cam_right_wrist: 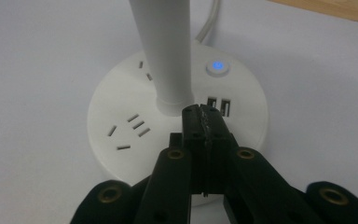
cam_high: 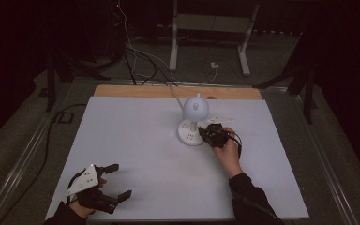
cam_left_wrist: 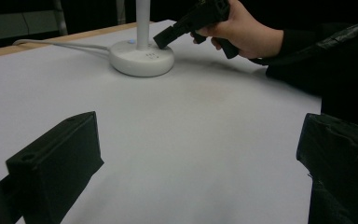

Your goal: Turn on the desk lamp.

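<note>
Lamp base [cam_right_wrist: 135, 126], round and white with socket slots, USB ports and a lit blue power button [cam_right_wrist: 217, 66], stood right of centre on the white table [cam_high: 136, 140], its stem [cam_right_wrist: 165, 51] rising to a rounded head [cam_high: 196, 108]. The right gripper [cam_right_wrist: 204, 122] had its jaws pressed together, nothing between them, the tips over the top of the base just beside the stem and close to the USB ports. The left gripper [cam_high: 114, 180] rested at the near left corner, well apart from the lamp, jaws wide and empty.

The step in hand looked like pressing something on the base with the closed tips, most likely the power button. To do it well, the tips probably needed shifting toward the button, clear of the stem, then coming down straight and lightly so the base would not slide or tip. Whether the tips already touched the base could not be told.
</note>
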Motion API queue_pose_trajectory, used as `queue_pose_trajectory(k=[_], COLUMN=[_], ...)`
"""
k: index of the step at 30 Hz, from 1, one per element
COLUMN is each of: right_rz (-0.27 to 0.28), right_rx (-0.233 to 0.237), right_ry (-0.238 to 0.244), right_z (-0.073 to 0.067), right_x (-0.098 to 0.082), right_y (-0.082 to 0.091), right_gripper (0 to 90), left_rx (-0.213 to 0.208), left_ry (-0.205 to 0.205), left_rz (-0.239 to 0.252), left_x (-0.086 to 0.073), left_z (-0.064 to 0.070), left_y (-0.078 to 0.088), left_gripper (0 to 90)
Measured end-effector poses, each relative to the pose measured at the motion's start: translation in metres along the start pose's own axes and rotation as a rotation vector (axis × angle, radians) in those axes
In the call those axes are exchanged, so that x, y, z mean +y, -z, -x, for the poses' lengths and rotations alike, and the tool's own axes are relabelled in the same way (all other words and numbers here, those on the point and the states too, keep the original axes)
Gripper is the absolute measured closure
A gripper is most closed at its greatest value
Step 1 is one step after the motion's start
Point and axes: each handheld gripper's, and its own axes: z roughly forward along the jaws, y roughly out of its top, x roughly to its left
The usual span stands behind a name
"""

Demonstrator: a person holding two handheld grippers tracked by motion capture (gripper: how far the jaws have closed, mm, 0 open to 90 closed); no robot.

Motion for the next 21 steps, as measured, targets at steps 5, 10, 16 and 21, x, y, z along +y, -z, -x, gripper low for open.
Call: queue_pose_trajectory(k=[5, 10, 16, 21], right_rz=[0.011, 0.026, 0.043, 0.087], right_rx=[0.013, 0.029, 0.006, 0.056], right_ry=[-0.04, -0.022, 0.008, 0.03], right_z=[0.008, 0.001, -0.002, 0.001], right_x=[-0.003, -0.004, 0.0, 0.005], right_y=[0.001, -0.002, 0.004, 0.019], right_gripper=[90.0, 90.0, 87.8, 63.8], left_rx=[-0.003, -0.005, -0.002, -0.003], left_ry=[-0.004, -0.007, -0.001, -0.001], left_rz=[-0.004, -0.006, 0.0, -0.004], left_x=[0.0, 0.0, 0.0, 0.0], left_z=[-0.001, 0.001, 0.0, -0.001], left_y=[0.0, -0.001, 0.0, -0.002], left_gripper=[0.4, 0.4, 0.4, 0.4])
